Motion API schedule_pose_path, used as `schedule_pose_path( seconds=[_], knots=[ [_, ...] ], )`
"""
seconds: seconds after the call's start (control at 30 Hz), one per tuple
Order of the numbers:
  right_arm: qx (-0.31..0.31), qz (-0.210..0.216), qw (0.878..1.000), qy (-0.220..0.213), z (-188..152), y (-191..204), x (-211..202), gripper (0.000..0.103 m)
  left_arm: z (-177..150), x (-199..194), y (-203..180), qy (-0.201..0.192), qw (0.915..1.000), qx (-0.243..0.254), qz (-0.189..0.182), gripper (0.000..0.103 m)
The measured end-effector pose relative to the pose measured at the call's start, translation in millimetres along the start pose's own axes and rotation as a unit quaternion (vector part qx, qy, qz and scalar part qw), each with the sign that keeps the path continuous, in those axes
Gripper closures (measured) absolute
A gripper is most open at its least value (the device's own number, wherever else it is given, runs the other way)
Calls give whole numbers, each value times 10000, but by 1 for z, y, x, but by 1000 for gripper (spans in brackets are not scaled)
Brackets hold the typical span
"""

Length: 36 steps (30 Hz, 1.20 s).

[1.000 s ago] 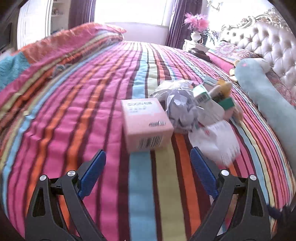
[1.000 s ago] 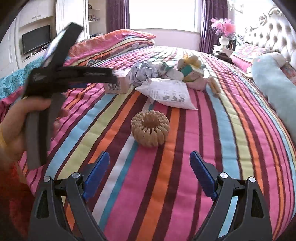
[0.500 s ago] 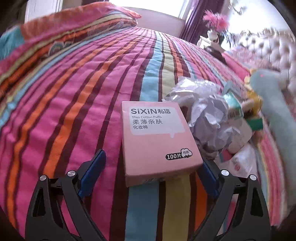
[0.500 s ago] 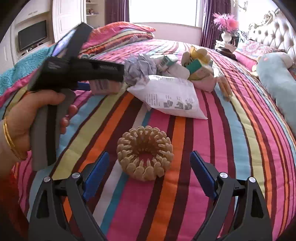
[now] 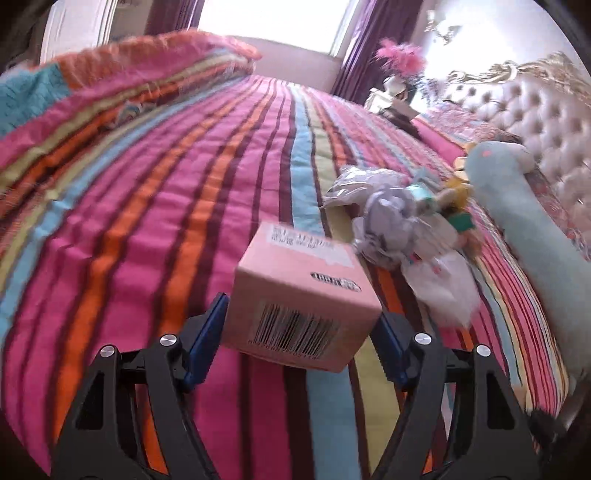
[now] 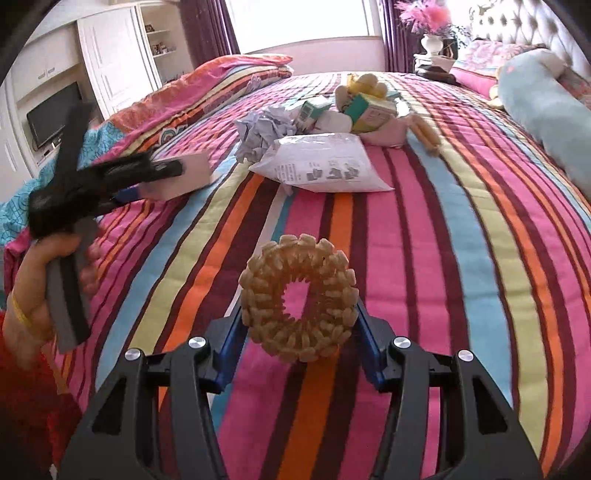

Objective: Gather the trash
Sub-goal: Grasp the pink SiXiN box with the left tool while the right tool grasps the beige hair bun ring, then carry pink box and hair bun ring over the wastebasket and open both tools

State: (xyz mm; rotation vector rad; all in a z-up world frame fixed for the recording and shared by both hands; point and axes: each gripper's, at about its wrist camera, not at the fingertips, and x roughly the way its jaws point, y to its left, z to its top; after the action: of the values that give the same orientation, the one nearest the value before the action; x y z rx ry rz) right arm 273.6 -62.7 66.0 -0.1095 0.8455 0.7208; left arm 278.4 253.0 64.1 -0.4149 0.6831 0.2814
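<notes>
My left gripper is shut on a pink cotton-puff box and holds it above the striped bedspread; the box and gripper also show in the right wrist view. My right gripper is shut on a beige beaded ring, lifted off the bed. A trash pile lies farther up the bed: crumpled grey paper, a white plastic packet, small cartons and a yellow item.
A long pale blue plush pillow lies along the right side by the tufted headboard. A folded striped quilt is heaped at the far left. A nightstand with a pink flower vase stands beyond the bed.
Both grippers have closed: the left on the pink box, the right on the beaded ring. Both things have been lifted off the bedspread.
</notes>
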Motion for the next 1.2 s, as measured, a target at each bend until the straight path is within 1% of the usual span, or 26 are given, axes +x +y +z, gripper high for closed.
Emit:
schedule_pose_path(
  seconds=[0.03,0.13,0.23,0.3,0.4,0.43,0.5,0.53,0.57,0.6,0.63,0.67,0.77,0.87,0.9,0.97,1.03,1.07,1.13,1.17,1.2],
  knots=[
    [69,41,9999,-65,0,-2,-7,52,-3,-10,1,-52,10000,40,-46,32],
    [226,201,9993,-235,-1,-4,-29,52,-25,-63,0,-315,9987,237,-335,32],
    [230,327,9982,-442,-9,1,-59,52,-47,-106,-5,-426,9964,431,-596,32],
    [199,445,9973,-548,-20,7,-79,52,-68,-137,-10,-451,9939,601,-810,40],
    [165,646,9958,-634,-50,19,-112,52,-104,-174,-18,-347,9897,812,-1125,51],
    [171,641,9959,-619,-59,21,-117,52,-115,-184,-19,-342,9887,904,-1147,55],
    [115,710,9957,-578,-80,29,-130,52,-138,-202,-23,-323,9873,1065,-1130,55],
    [127,714,9958,-557,-86,30,-132,52,-144,-205,-23,-363,9878,1057,-1085,55],
    [138,725,9959,-519,-91,32,-132,52,-146,-206,-23,-500,9891,1053,-899,54],
    [133,773,9958,-466,-92,33,-130,52,-146,-206,-22,-562,9897,1071,-764,50],
    [126,785,9959,-439,-93,35,-129,52,-141,-199,-24,-572,9907,1082,-600,34],
    [127,772,9961,-411,-92,36,-126,52,-136,-193,-24,-585,9914,1055,-506,23],
    [153,795,9960,-382,-88,36,-120,52,-111,-163,-26,-609,9928,1021,-176,23],
    [220,777,9961,-341,-85,32,-112,52,-78,-120,-22,-459,9953,852,-8,23],
    [242,778,9961,-324,-87,31,-111,52,-65,-99,-23,-375,9958,829,127,23],
    [285,761,9963,-289,-85,29,-104,52,-51,-72,-25,-236,9960,837,222,23],
    [307,755,9963,-262,-85,26,-100,52,-36,-41,-27,-93,9952,894,381,23],
    [321,748,9964,-258,-83,25,-98,52,-31,-28,-28,-25,9944,914,536,23],
    [327,735,9965,-239,-83,24,-94,52,-24,-14,-29,-21,9923,1007,721,23],
    [331,723,9966,-237,-82,23,-93,52,-19,-7,-29,4,9912,1073,780,33],
    [334,711,9967,-226,-82,22,-91,52,-14,-3,-29,40,9887,1160,948,40]
  ],
)
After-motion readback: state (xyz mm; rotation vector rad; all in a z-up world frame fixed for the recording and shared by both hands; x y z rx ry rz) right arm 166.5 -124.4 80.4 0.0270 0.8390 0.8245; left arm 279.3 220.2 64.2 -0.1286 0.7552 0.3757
